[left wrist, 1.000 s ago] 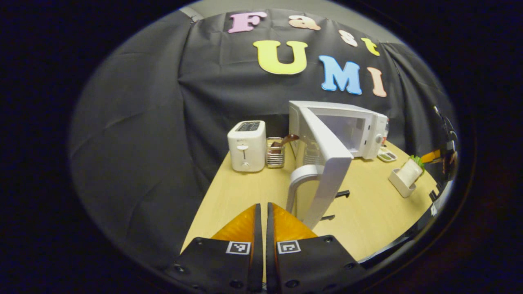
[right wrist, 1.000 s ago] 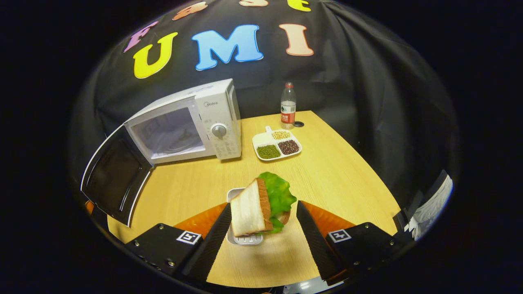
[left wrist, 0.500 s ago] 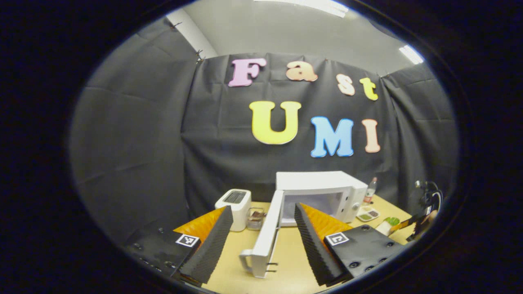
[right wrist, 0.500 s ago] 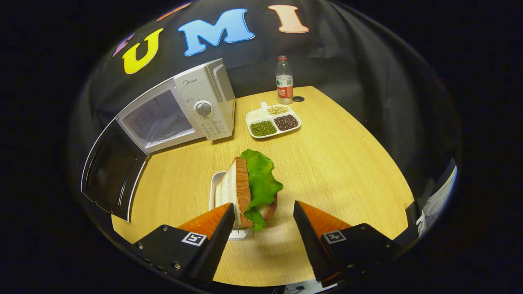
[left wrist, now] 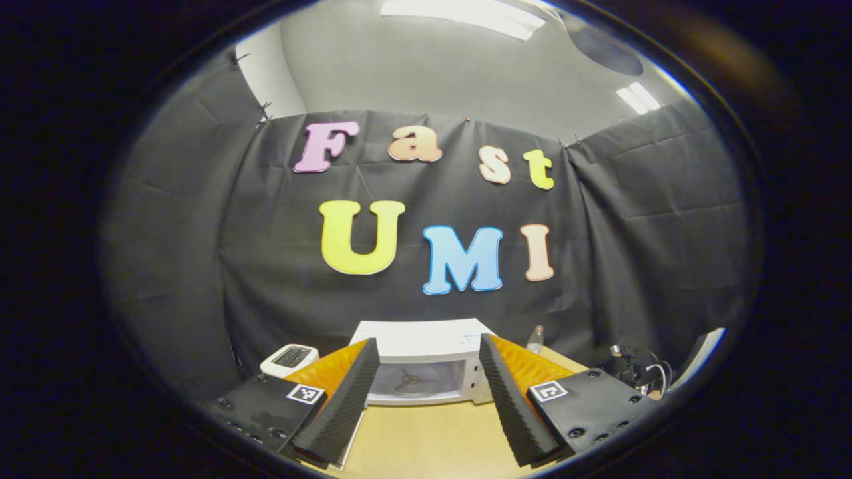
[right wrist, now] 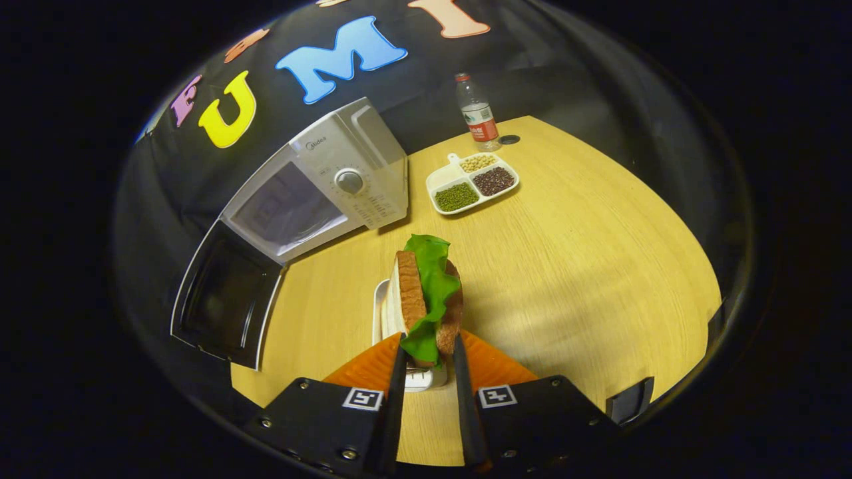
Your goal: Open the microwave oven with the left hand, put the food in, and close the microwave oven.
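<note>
My right gripper (right wrist: 426, 362) had its fingers clamped on the sandwich (right wrist: 426, 299), which stood upright over a white holder (right wrist: 383, 313) on the worktop (right wrist: 566, 253). The microwave (right wrist: 319, 193) sat at 11 o'clock, door (right wrist: 226, 306) wide open. My left gripper (left wrist: 429, 389) held its fingers apart, facing the microwave's cavity.

Toaster (left wrist: 289, 358); bottle (right wrist: 476, 114) behind bean tray (right wrist: 472, 190) on table (right wrist: 586, 253).

Pale wood-grain table (right wrist: 566, 253), glossy white plastic-looking microwave (right wrist: 346, 179), matt black cloth wall (left wrist: 632, 233).
</note>
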{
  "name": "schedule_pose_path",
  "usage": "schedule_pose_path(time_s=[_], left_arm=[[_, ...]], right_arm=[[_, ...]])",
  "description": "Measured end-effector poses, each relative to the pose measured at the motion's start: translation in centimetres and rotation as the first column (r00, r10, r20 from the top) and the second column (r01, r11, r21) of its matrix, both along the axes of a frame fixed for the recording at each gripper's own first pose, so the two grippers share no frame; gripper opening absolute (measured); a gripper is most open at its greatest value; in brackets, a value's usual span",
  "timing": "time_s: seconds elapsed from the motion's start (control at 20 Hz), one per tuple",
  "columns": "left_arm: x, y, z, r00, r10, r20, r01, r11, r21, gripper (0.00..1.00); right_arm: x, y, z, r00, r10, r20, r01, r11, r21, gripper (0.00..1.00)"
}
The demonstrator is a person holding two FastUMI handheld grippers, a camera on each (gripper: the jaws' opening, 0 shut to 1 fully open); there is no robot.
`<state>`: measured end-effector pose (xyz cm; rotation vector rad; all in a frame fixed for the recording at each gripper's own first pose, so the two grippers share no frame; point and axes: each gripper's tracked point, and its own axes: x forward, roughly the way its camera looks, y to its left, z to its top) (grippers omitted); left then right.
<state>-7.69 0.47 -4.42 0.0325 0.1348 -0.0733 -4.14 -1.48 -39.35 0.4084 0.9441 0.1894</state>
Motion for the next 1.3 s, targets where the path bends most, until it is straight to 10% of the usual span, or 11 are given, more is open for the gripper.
schedule_pose_path(time_s=[0.15, 0.7, 1.3], left_arm=[[0.1, -1.3, 0.1, 1.000, 0.016, -0.016, -0.016, 1.000, 0.014, 0.97], [0.8, -2.7, 1.4, 0.996, 0.082, -0.025, -0.082, 0.997, 0.001, 0.96], [3.3, 7.7, 3.8, 0.999, 0.032, 0.021, -0.032, 0.999, 0.000, 0.96]], right_arm=[[-0.2, -0.2, -0.1, 1.000, 0.001, -0.010, -0.001, 0.997, 0.076, 0.08], [2.6, 2.0, 6.8, 0.996, 0.014, 0.092, -0.042, 0.950, 0.309, 0.07], [5.5, 15.6, 15.7, 0.976, -0.085, 0.200, -0.054, 0.794, 0.605, 0.07]])
